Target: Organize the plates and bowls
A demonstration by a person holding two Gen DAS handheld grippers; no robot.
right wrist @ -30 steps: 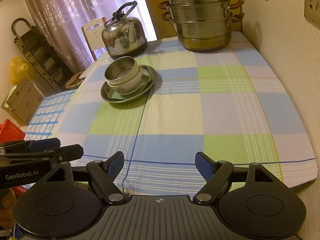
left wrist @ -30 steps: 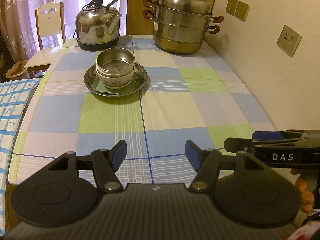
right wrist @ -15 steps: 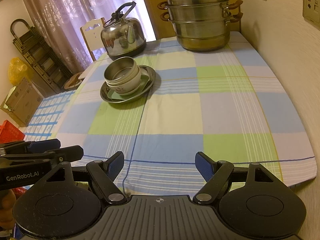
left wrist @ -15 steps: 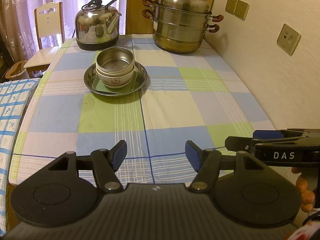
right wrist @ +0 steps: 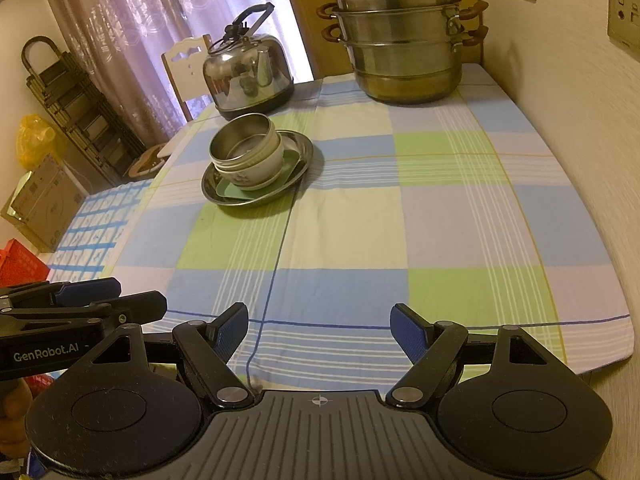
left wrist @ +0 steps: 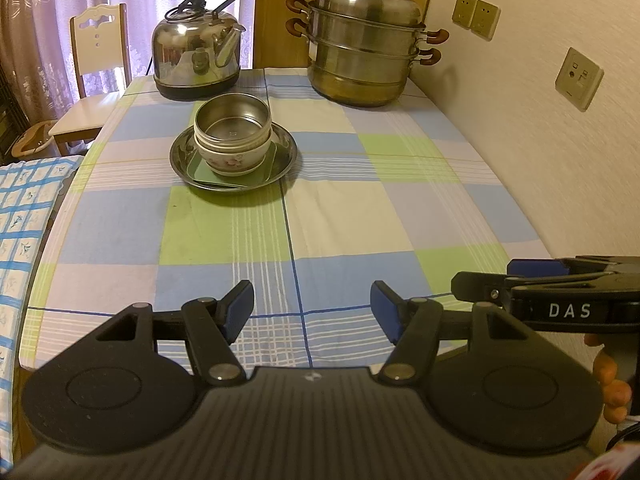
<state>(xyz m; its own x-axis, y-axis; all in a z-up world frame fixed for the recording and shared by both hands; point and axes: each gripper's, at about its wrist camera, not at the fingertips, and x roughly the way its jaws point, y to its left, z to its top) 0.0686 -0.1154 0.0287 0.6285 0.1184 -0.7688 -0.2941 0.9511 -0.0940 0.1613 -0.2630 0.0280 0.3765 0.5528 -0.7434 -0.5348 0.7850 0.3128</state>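
I'm seeing warm, yellowish indoor light here, moderately dim. Daylight glows pale violet through the curtains (left wrist: 52, 20) at the back, brightest spot in both views. The kettle (left wrist: 198, 60) and the steamer pot (left wrist: 360, 44) throw glare and mirror-like reflections. The stacked bowls (left wrist: 234, 136) cast a soft shadow toward me on the tabletop (left wrist: 360, 200). Fisheye bending is strong: the tabletop's edges bow outward and the corners go black. Focus holds sharp mid-frame; the wall (right wrist: 580, 140) at the right rim looks smeared.
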